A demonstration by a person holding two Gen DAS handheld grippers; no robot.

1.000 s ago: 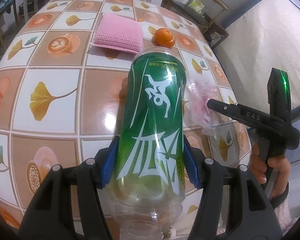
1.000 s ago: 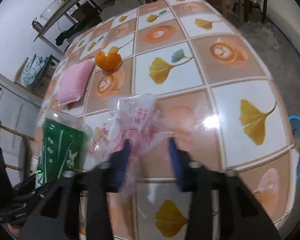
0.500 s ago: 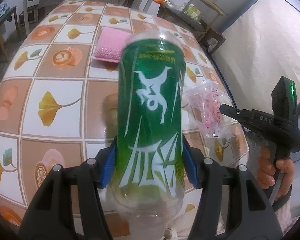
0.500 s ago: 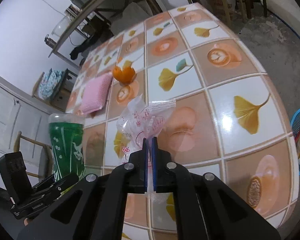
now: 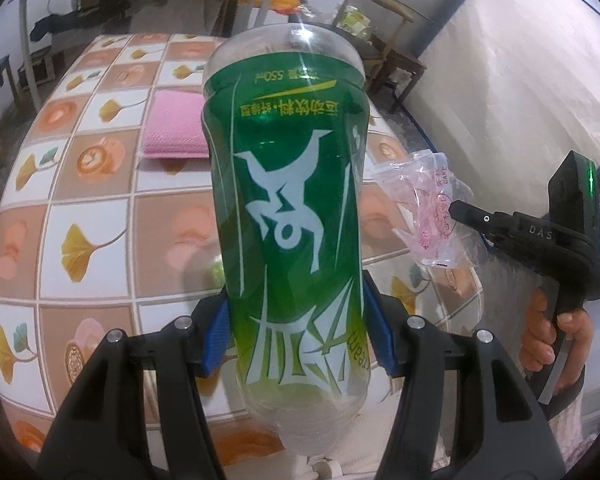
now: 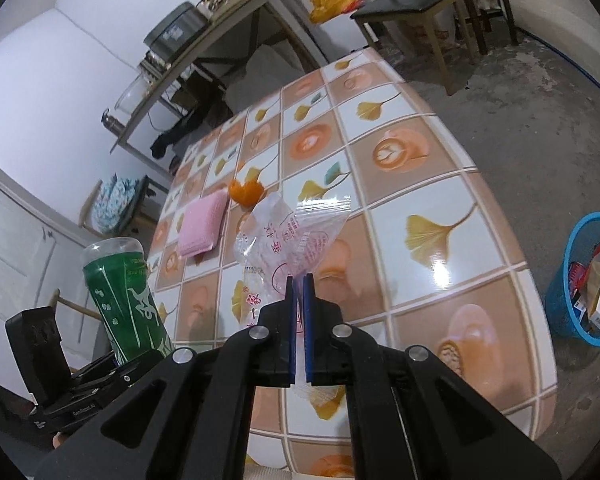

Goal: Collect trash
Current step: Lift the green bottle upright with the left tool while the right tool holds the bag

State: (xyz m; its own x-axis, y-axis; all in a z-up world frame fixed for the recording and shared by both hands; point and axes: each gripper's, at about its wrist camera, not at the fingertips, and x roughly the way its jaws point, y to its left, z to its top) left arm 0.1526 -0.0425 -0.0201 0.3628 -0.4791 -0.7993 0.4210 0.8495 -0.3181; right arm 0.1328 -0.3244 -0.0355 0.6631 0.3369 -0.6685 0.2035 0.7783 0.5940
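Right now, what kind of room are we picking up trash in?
Probably a lived-in home room, maybe a dining and storage area: a table with a patterned tablecloth, wooden chairs, a cluttered shelf table and a blue waste basket.

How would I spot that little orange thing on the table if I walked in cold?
Start at the tiled table with ginkgo-leaf and coffee-cup squares. Find the flat pink cloth pad toward its far end. Just beside it sits the small orange fruit peel, the only bright orange, ragged-edged thing there.
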